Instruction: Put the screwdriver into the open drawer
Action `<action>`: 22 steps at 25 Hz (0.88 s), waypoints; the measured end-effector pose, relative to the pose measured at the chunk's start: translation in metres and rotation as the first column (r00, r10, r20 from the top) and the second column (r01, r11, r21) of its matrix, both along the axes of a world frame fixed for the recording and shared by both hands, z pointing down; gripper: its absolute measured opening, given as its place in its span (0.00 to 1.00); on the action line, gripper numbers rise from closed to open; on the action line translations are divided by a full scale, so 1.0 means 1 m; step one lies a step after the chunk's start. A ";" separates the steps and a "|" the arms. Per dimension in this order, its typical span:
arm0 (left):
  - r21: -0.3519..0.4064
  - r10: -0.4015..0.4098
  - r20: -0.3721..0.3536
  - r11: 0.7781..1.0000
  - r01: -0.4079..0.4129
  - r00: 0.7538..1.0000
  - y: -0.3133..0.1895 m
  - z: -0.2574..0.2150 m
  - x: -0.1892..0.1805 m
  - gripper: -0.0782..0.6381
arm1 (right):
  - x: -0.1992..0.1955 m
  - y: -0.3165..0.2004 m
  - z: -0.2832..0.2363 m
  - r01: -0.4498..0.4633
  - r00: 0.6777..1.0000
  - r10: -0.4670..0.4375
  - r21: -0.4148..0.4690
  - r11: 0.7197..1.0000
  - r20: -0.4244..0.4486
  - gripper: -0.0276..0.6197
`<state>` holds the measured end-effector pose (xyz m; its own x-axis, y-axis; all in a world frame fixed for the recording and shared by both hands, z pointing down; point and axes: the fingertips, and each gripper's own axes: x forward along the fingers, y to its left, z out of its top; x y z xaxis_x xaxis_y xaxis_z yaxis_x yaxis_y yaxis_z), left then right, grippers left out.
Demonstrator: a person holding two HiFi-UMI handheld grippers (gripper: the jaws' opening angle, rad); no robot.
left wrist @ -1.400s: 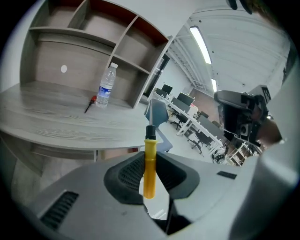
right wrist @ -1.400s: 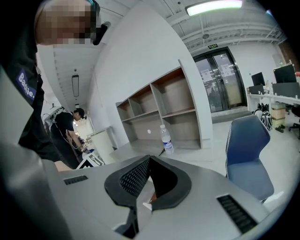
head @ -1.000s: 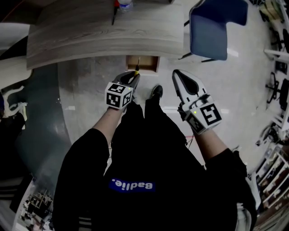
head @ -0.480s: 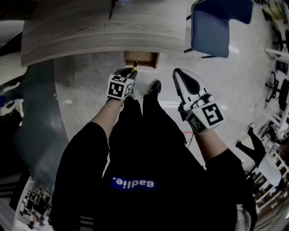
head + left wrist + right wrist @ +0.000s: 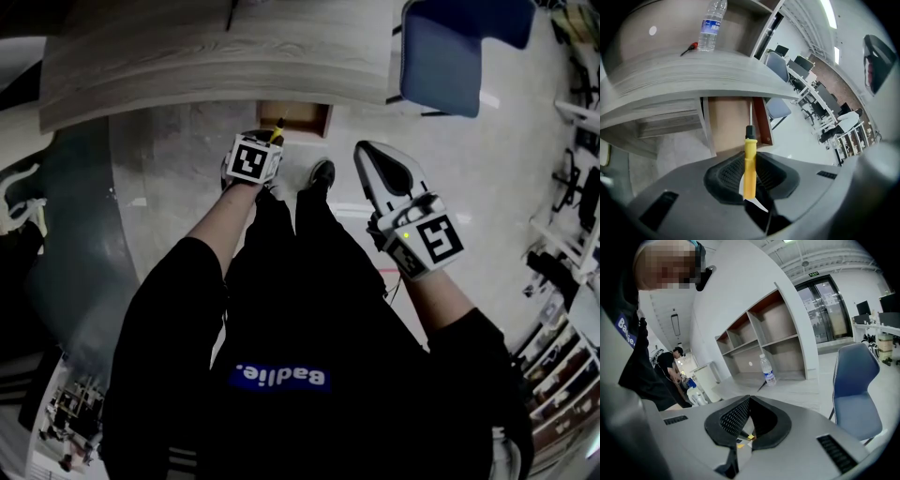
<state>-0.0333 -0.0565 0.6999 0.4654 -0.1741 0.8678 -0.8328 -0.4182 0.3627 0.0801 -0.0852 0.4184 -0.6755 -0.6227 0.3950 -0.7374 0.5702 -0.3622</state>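
Observation:
My left gripper (image 5: 265, 142) is shut on the yellow handle of a screwdriver (image 5: 749, 166). Its thin metal shaft (image 5: 750, 112) points forward and down over the open drawer (image 5: 729, 124). In the head view the drawer (image 5: 296, 116) sticks out from under the wooden desk (image 5: 216, 56), with the screwdriver's yellow end (image 5: 277, 134) just at its near edge. My right gripper (image 5: 384, 169) is held to the right above the floor. It is shut, with nothing between its pads (image 5: 740, 416).
A water bottle (image 5: 712, 23) and a red-handled tool (image 5: 689, 48) lie on the desk top. A blue chair (image 5: 450, 56) stands to the right of the drawer. The person's shoe (image 5: 322, 173) is on the floor just before the drawer.
My left gripper has sunk and tipped more steeply down, carrying the screwdriver closer to the drawer's near edge. The right gripper has stayed put.

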 end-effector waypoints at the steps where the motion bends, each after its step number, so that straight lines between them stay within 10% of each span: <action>1: -0.013 0.001 0.008 1.000 -0.001 1.000 0.001 0.003 -0.001 0.21 | 0.000 0.000 0.000 0.001 1.000 -0.001 0.000 1.000 0.001 0.09; 22: -0.075 -0.103 0.081 0.991 0.109 0.991 -0.037 0.045 -0.014 0.21 | 0.006 0.009 0.016 0.001 1.000 -0.001 -0.049 0.999 -0.008 0.09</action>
